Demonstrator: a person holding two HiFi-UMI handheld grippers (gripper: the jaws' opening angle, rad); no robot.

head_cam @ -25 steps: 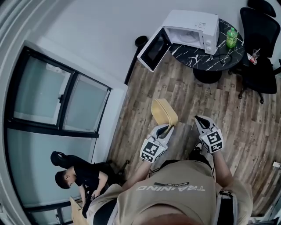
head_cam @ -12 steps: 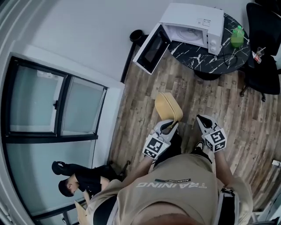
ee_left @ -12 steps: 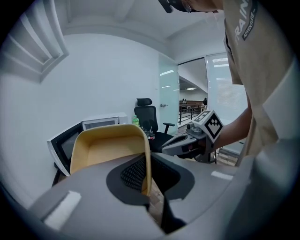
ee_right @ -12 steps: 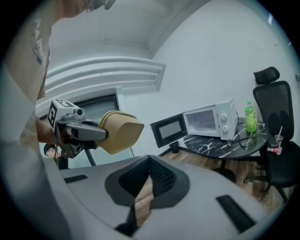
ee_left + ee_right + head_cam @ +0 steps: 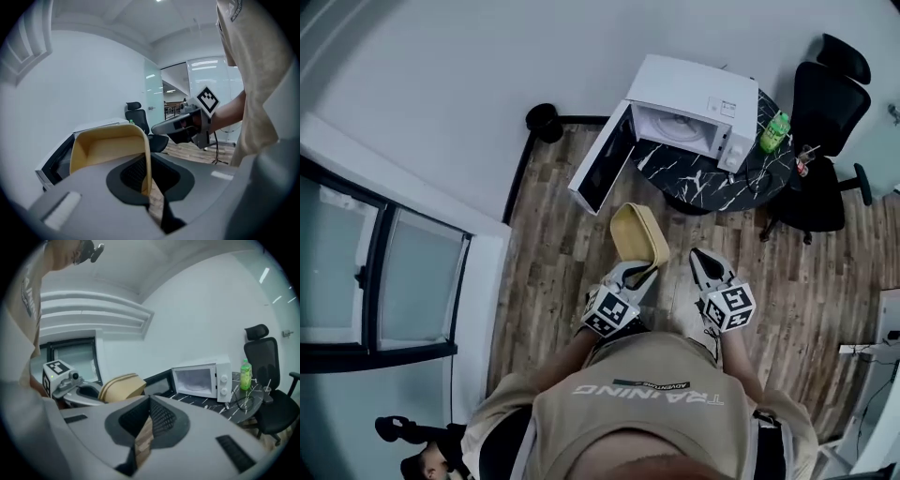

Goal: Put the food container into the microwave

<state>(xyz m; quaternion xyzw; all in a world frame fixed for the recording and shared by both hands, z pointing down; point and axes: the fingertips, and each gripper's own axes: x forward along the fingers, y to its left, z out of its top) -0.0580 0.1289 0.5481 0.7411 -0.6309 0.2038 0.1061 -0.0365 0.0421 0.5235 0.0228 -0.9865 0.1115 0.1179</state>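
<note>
The pale yellow food container [image 5: 637,234] hangs over the wooden floor in front of me, tilted, with my left gripper [image 5: 639,273] shut on its near wall. The left gripper view shows that thin wall [image 5: 146,159] pinched between the jaws, the container's open side facing the camera. My right gripper [image 5: 703,265] floats beside it on the right, shut with nothing in it. The white microwave [image 5: 686,105] stands ahead on a black marble table [image 5: 712,180], its door [image 5: 600,159] swung wide open to the left. The right gripper view shows the bare cavity [image 5: 196,379].
A green bottle [image 5: 773,131] stands on the table right of the microwave. A black office chair [image 5: 825,122] sits beyond the table on the right. White wall runs along the left, with glass panels [image 5: 384,272]. A person [image 5: 417,448] shows at lower left.
I have moved toward the microwave: it and the table sit nearer the middle of the head view. Both grippers kept their pose, the container still held. The glass panels slid left.
</note>
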